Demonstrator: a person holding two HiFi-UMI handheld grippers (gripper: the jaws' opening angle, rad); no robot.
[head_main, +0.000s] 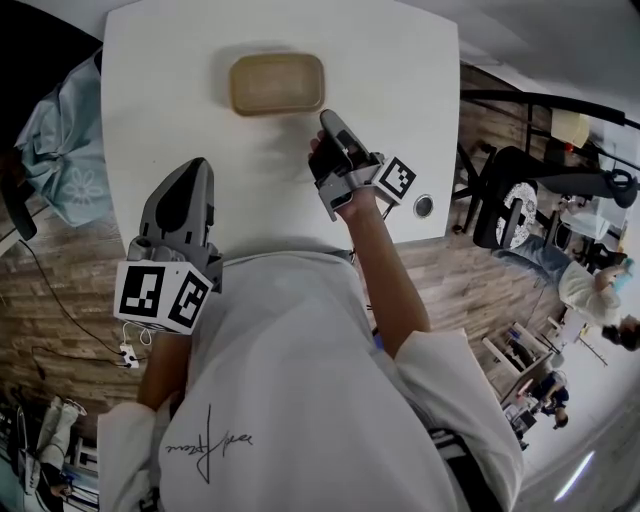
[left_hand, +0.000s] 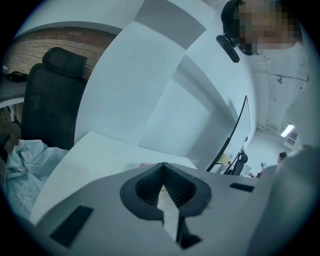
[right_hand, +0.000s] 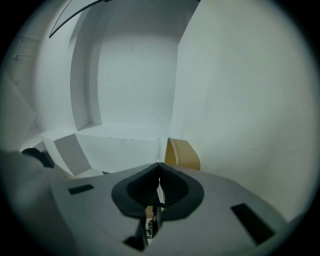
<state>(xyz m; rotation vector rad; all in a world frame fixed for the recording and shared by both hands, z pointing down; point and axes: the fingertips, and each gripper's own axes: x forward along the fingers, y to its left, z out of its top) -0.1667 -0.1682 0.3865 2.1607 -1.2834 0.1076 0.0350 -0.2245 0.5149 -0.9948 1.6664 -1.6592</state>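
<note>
You are holding the right gripper (head_main: 329, 120) near the tan tray (head_main: 277, 83) on the white table (head_main: 160, 90) — the left gripper (head_main: 198, 168) well back, both clenched shut, empty. Gripping the tray's rim would call for parting the jaws first.

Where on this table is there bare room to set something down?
The table is bare left of the tray, down to the left gripper. The strip between the two grippers is bare too, and so is the far right corner beyond the right gripper. Tightest spot: the gap between tray and right gripper.
</note>
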